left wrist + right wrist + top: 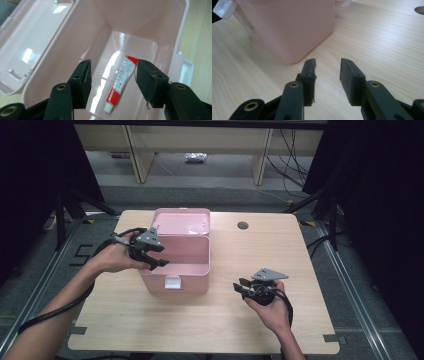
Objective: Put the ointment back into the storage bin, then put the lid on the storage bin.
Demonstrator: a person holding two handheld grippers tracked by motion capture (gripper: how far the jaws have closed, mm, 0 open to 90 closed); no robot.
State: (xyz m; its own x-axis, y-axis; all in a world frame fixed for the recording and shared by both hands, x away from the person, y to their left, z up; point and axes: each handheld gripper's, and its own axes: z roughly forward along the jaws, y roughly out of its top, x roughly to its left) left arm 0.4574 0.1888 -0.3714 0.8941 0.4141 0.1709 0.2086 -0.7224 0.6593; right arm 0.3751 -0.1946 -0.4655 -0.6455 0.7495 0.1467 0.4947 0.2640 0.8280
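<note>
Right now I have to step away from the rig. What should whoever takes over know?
Left gripper: open, empty, poised over the open pink box, fingers either side of the tube as seen from above, not touching it.
Right gripper: open, empty, low over the table right of the box.
Red-and-white tube: lying flat on the box floor.
Done: lid open, tube inside.
Left: probably withdraw and close the lid, or lift the tube out; intent unclear.
</note>
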